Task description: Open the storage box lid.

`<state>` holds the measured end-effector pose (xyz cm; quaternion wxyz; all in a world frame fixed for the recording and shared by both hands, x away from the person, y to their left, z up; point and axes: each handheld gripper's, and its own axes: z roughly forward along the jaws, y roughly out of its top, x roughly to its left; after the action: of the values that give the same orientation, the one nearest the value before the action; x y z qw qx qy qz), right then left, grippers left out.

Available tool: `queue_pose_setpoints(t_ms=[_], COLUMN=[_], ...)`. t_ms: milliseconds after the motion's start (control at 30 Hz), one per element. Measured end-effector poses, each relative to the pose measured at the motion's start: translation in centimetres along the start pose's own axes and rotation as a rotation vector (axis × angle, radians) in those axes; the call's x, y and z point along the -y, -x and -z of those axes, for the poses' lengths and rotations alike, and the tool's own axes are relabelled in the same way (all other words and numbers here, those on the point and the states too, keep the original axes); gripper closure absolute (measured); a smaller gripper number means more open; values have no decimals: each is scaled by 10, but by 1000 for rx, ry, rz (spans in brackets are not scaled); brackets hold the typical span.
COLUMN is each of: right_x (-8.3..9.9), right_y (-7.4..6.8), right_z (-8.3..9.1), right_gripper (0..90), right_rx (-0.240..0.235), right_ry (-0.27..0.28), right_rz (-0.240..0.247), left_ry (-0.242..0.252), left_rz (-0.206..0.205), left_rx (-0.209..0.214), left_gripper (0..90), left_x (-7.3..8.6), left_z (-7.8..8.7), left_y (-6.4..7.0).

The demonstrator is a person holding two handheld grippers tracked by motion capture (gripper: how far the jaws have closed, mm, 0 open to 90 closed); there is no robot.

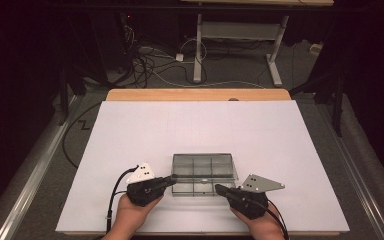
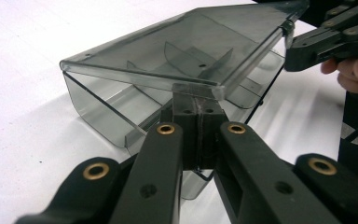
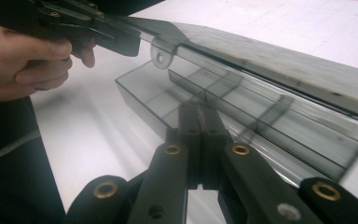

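A dark room, cables (image 1: 150, 65) strewn over the floor beyond, and up front a broad white table (image 1: 130, 135) with a wooden far edge. Near the person's side sits a smoky clear plastic box (image 1: 195, 187), split into compartments, its hinged lid (image 1: 203, 166) propped partway up and tilted. The left gripper (image 1: 172, 179) is at the box's left side, and the left gripper view shows its jaws pressed together just under the lid's front edge (image 2: 198, 87), touching it; whether they pinch plastic, I cannot tell. The right gripper (image 1: 219, 189) meets the right side; in the right gripper view its jaws are clenched tight against the box's near wall (image 3: 168, 123), no gap showing between them.
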<state>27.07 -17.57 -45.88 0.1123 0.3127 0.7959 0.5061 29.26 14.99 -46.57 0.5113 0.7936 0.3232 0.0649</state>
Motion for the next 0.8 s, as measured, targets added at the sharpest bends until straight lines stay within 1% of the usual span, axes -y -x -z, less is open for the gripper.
queue_pose_setpoints(t_ms=[33,67,100,233,300,367,400,467,567,633,667,700,800], right_x=[0,2,2,5,8,10,12,13,15,18,20,20,23], right_y=[0,2,2,7,10,13,17,18,25,30,35,35,42], right_z=[0,5,5,13,17,21,26,28,35,37,38,38,41], right_gripper=[900,900,900,900,900,900,900,900,900,900,900,900,900], right_rx=[0,13,13,39,51,62,78,85,113,132,149,149,171], right_ry=[0,1,1,2,2,1,4,8,14,11,7,7,5], right_rz=[0,0,0,-7,-17,-19,-25,-29,-36,-39,-44,-44,-55], left_ry=[0,-2,-3,-4,-8,-7,-6,-8,-11,-11,-11,-10,-14], left_rz=[1,0,2,3,-4,0,4,5,6,8,10,10,9], left_rx=[-1,0,1,3,8,9,9,7,2,-1,-1,-1,-3], left_gripper=[877,876,876,876,876,876,876,876,877,877,876,876,877], left_x=[0,0,-1,0,0,0,-1,-1,-1,-1,-1,-1,-1], left_z=[-1,-1,-2,-5,-6,-8,-9,-9,-10,-10,-10,-10,-10], left_y=[-1,-1,-2,-6,-7,-8,-9,-10,-11,-11,-11,-11,-11])
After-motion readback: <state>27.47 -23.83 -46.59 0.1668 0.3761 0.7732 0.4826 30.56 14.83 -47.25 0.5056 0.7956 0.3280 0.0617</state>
